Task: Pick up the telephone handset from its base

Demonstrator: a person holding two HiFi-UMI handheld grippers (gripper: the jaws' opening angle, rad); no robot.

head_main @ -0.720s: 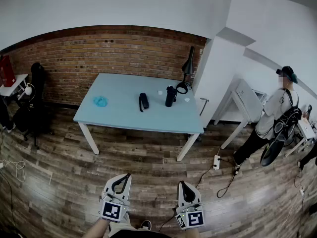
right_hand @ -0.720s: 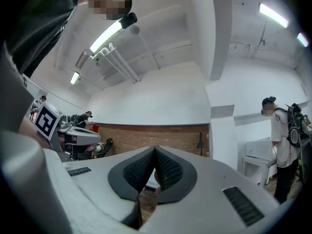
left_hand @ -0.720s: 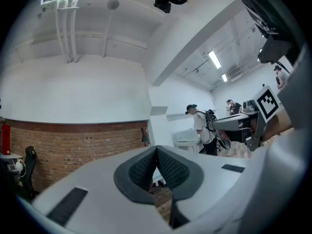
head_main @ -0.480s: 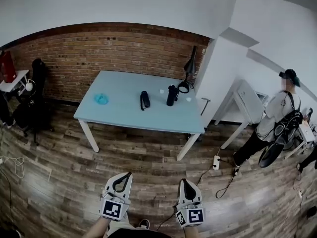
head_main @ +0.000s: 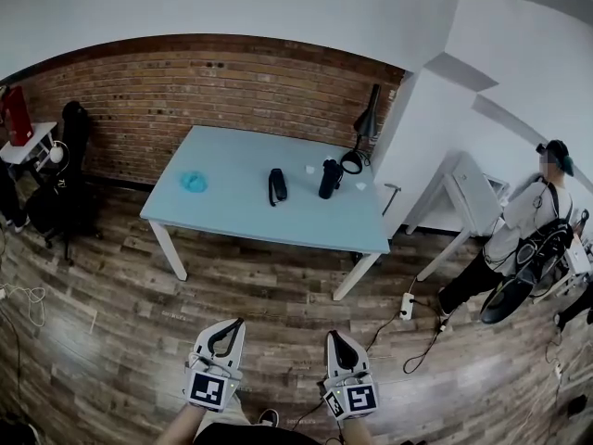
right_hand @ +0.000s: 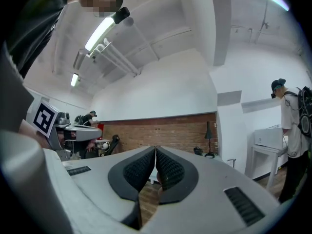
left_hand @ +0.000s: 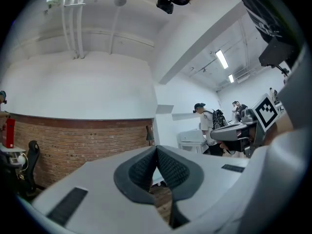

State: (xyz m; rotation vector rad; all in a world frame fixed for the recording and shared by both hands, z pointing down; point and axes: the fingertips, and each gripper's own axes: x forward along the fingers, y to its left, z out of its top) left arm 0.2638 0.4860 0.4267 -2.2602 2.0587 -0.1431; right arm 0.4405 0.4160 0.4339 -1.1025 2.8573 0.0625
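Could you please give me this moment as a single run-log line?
stage: standing back from table | left gripper: fingers shut, empty | right gripper: fingers shut, empty | pickup: not begun

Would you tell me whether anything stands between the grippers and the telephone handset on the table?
Nothing visible does. Only bare wooden floor lies between the left gripper, the right gripper and the table. The handset stands upright toward the table's far right; a black object lies apart, to its left.
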